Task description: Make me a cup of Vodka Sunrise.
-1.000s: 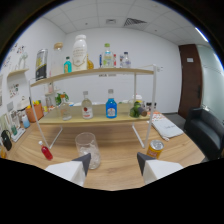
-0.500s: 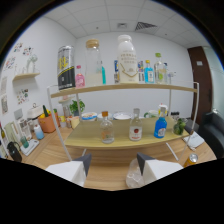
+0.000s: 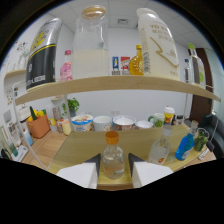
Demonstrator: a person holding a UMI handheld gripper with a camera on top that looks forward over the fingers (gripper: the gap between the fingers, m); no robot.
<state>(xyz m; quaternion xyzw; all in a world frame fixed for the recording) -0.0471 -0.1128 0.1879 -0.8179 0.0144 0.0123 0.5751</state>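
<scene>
While its fingers stay spread, the gripper [image 3: 112, 165] flanks a small orange-capped bottle [image 3: 112, 156].

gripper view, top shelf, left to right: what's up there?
Black-and-silver can → pink-labelled small bottle → clear glass jar with cork lid → amber squeeze bottle → tall white plastic bottle → slim clear bottle.

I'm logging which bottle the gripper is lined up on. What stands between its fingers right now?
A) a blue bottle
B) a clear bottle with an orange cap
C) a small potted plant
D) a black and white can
B: the clear bottle with an orange cap stands on the lower shelf between the open fingers of the gripper, with a gap at each side; the blue bottle stands off to one side.
</scene>
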